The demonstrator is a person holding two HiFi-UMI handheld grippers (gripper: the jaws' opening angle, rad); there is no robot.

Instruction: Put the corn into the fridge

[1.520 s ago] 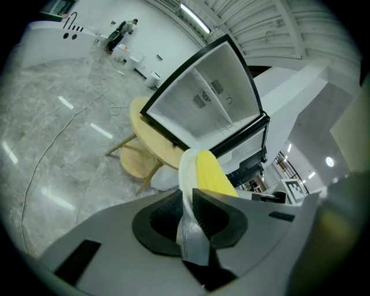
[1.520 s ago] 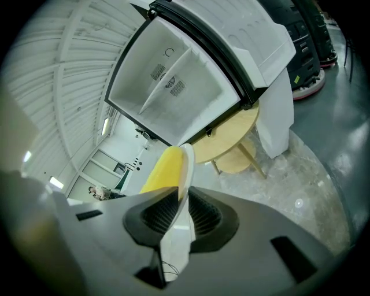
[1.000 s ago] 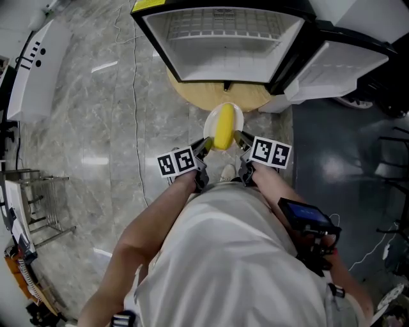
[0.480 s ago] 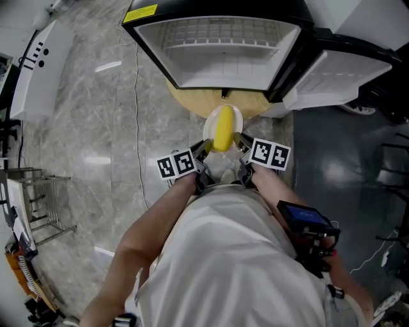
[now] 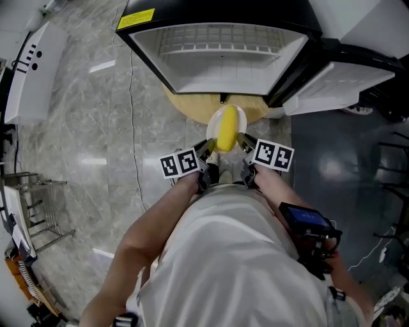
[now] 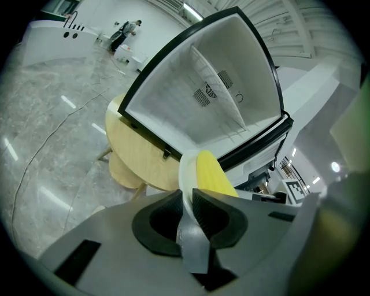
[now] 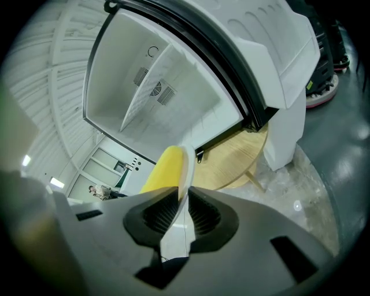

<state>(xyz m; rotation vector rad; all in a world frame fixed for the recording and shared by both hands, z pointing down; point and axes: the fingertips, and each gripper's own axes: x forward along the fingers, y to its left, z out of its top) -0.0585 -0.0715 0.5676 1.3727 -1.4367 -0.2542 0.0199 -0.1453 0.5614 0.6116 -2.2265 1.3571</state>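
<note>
1. The fridge (image 5: 223, 64) stands open ahead of you, its white inside and wire shelf showing. Its door (image 5: 339, 83) is swung out to your right. A yellow label (image 5: 135, 19) sits at its top left corner; the writing is too small to read.
2. A round wooden table (image 5: 192, 105) lies just below the fridge opening, on the grey marble floor (image 5: 89, 128).
3. You hold a white plate (image 5: 238, 118) between both grippers, over the table's near edge.
4. The corn (image 5: 225, 131) lies on that plate, not yet in the fridge. Its long axis runs from you toward the fridge, far end pointing at the opening.
5. Your left gripper (image 6: 186, 199) has its jaws nearly closed, pinching the plate's left rim between the pads.
6. Your right gripper (image 7: 180, 202) is likewise clamped on the plate's right rim, the corn just beyond its jaws.
7. Each gripper's marker cube (image 5: 179, 164) bears black-and-white square patterns, no readable words.
</note>
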